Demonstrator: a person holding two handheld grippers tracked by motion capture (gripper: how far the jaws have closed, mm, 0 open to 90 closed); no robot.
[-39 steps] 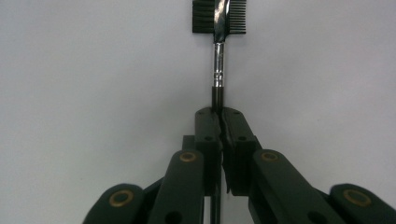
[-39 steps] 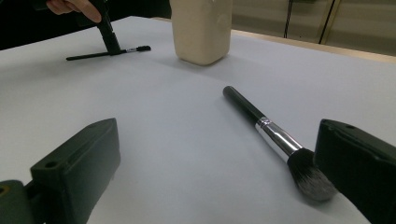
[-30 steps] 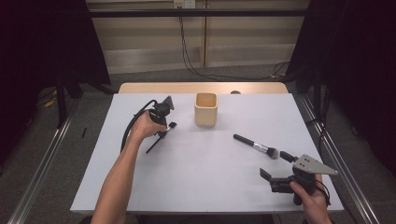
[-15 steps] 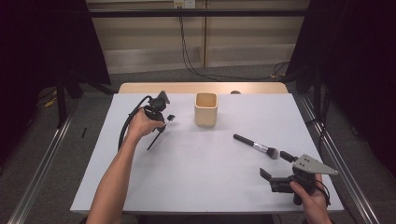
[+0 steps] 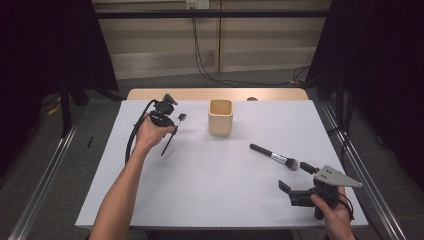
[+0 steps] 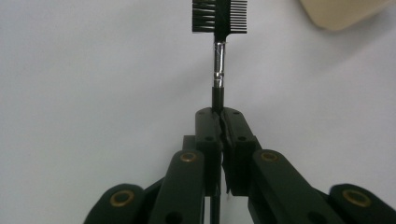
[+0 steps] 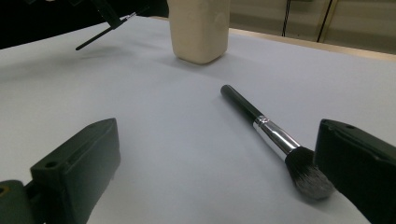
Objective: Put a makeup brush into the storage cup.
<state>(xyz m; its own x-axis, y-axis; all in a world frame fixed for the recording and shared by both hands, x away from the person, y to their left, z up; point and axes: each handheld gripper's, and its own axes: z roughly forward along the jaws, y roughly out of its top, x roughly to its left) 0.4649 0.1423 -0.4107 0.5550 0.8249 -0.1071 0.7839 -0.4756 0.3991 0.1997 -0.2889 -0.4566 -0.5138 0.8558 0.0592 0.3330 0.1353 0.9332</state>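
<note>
Black and thin, the little comb brush (image 6: 219, 16) is pinched by its handle between the jaws of the left gripper (image 5: 170, 128), lifted clear of the white table (image 5: 210, 200) just left of the beige cup (image 5: 220, 116). Judging by how things lie, it looks bound for that cup. To do that well I would carry it across above the rim, turn the wrist until the handle hangs straight down over the mouth, and only let go once the end is inside, since so light a cup could be nudged over by a sideways knock.

The right gripper (image 5: 299, 182) rests near the front right corner with its jaws spread wide and nothing between them; the big powder brush (image 5: 274, 156) lies flat just ahead of it, bristles towards it, well apart from the cup.

From the left gripper view the handle's lower end disappears behind the jaws, and the cup is cut off at the upper corner. Whether anything already sits inside the cup I cannot tell. In the high view the comb's teeth are too small to make out.
</note>
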